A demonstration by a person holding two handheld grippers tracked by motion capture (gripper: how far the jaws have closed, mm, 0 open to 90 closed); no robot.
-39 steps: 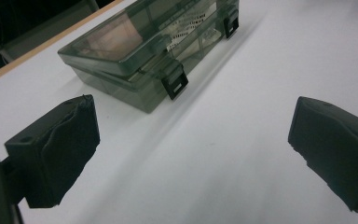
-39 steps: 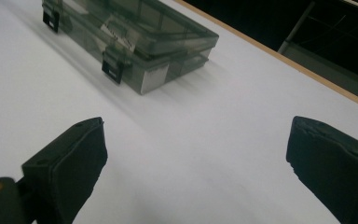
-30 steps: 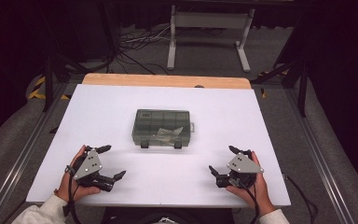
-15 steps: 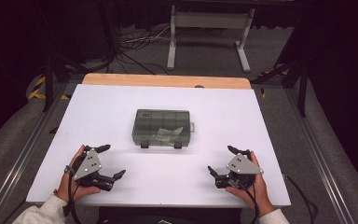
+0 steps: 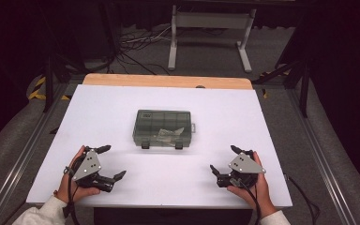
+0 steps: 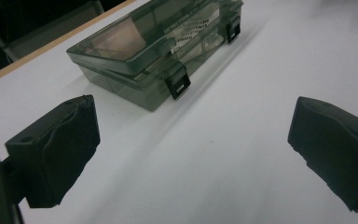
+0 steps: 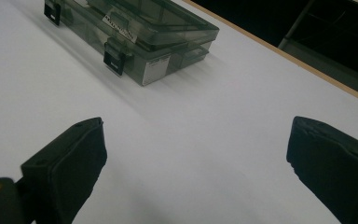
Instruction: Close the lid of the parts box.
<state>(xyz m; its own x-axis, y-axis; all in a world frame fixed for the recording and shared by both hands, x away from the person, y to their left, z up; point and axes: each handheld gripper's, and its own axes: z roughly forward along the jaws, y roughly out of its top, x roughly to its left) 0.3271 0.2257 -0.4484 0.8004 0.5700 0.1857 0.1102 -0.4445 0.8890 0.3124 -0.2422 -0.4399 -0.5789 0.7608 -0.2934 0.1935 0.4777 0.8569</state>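
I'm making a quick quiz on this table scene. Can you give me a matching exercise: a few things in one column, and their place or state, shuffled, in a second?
Column one:
1. left hand-held gripper
2. right hand-held gripper
3. compartment box
4. wooden strip

Column two:
A. lid closed, two black latches facing the person
B. far edge of the table
C. open, near left corner of the white surface
D. open, near right corner of the white surface

Pairs: 1-C, 2-D, 3-A, 4-B

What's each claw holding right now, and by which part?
Nothing. The left claw and right claw are both open with bare table between their jaws. The closed grey compartment box sits apart from both, untouched.
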